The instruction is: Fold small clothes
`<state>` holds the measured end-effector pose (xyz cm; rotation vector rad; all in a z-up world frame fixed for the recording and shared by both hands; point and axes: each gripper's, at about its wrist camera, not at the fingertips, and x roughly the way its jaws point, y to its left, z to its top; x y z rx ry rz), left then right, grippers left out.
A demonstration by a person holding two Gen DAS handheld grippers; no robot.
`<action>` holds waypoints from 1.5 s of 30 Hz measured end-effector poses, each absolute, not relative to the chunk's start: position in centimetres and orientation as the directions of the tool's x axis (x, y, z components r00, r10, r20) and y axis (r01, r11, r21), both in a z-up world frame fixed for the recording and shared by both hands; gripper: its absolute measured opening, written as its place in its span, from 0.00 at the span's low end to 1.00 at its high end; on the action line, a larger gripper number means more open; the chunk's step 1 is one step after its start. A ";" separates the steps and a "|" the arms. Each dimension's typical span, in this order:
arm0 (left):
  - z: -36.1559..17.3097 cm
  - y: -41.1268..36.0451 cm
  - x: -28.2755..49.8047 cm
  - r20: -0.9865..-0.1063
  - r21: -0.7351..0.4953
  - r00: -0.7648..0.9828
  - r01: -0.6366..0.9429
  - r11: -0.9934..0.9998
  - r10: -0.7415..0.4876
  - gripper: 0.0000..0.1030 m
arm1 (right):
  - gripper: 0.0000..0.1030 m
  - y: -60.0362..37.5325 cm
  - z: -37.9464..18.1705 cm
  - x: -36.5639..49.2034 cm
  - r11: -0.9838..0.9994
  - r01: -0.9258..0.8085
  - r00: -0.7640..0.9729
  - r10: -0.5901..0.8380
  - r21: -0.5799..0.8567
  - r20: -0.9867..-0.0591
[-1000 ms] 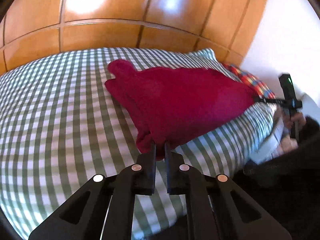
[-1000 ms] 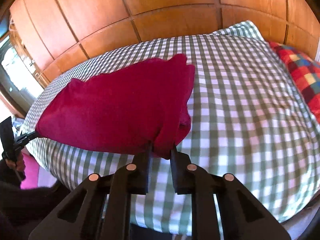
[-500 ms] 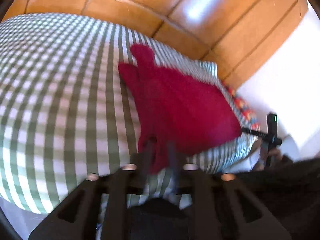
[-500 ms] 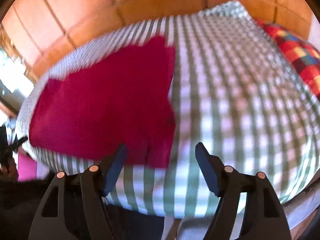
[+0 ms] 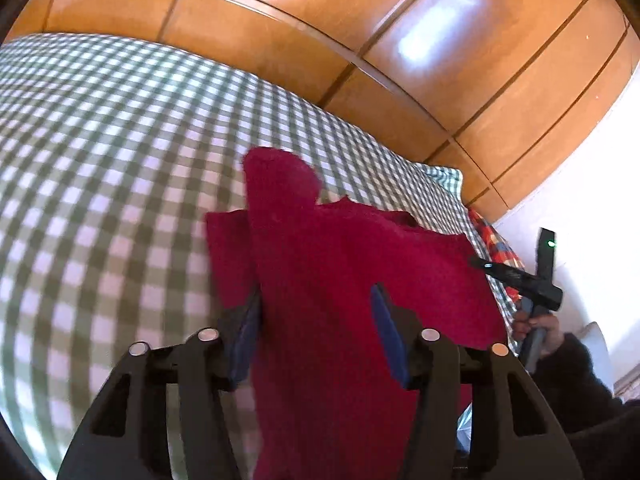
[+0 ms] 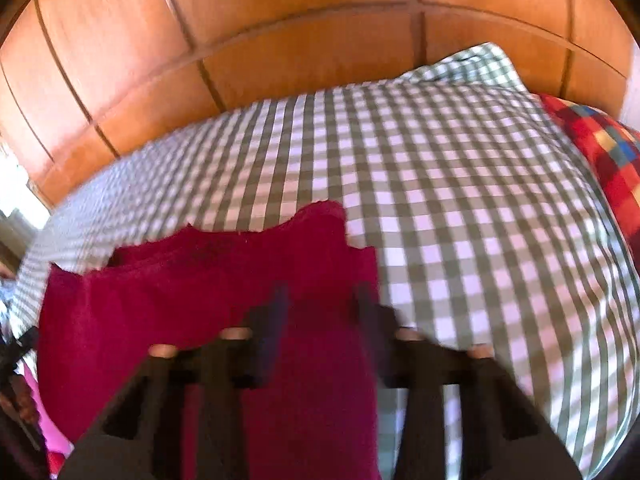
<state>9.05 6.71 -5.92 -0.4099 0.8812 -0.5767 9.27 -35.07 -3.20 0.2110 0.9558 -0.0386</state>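
A wall of glossy wooden panels (image 5: 304,40) runs behind the bed, and the green-and-white checked bedcover (image 5: 100,152) fills most of what I can see. A red patchwork pillow (image 6: 604,152) sits at the far right end of the bed, touching the checked cover. The crimson garment (image 5: 340,280) lies on the cover near the bed's front edge, one layer doubled over another, and drapes over the edge towards both tools. The left gripper (image 5: 316,332) points down at the cloth, its jaws apart but closing, with crimson fabric between them. The right gripper (image 6: 320,320) is blurred; its jaws are also closing over the cloth, and whether they pinch it I cannot tell. A dark-sleeved hand (image 5: 540,332) holds its handle.
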 end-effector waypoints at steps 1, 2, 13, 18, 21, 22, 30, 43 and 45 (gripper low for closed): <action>-5.8 6.4 9.4 -0.610 -0.539 0.503 0.304 0.786 -0.613 0.15 | 0.09 -35.0 -2.8 9.0 0.982 0.125 0.598 0.040 0.142 -0.801; -5.4 6.3 9.4 -0.608 -0.518 0.521 0.312 0.797 -0.599 0.06 | 0.09 -35.1 -2.2 8.5 0.981 0.132 0.625 0.028 0.140 -0.780; -8.0 5.5 13.2 -0.720 -0.385 0.558 0.174 0.906 -0.413 0.06 | 0.10 -35.4 -6.2 10.8 0.966 0.254 0.600 -0.126 0.038 -0.790; -8.0 6.0 11.8 -0.730 -0.371 0.563 0.148 0.917 -0.387 0.09 | 0.21 -34.7 -6.6 10.4 0.966 0.257 0.606 -0.175 -0.017 -0.776; -6.4 6.5 10.7 -0.715 -0.362 0.593 0.138 0.922 -0.370 0.09 | 0.55 -35.7 -5.8 9.6 0.950 0.311 0.605 -0.189 0.011 -0.774; -6.0 6.8 10.6 -0.707 -0.370 0.597 0.143 0.918 -0.378 0.09 | 0.60 -35.9 -5.4 9.1 0.947 0.320 0.614 -0.188 0.024 -0.767; -5.8 10.5 4.0 -0.618 -0.547 0.537 0.230 0.805 -0.574 0.51 | 0.86 -31.6 -1.5 4.0 0.981 0.188 0.728 -0.102 0.054 -0.678; -8.0 9.0 -2.7 -0.704 -0.409 0.442 0.388 0.826 -0.556 0.06 | 0.91 -26.3 -7.7 3.6 0.999 -0.001 0.726 0.035 0.049 -0.687; -8.6 9.0 -2.9 -0.723 -0.397 0.426 0.388 0.832 -0.544 0.06 | 0.91 -26.2 -7.7 3.3 0.999 0.003 0.728 0.022 0.035 -0.686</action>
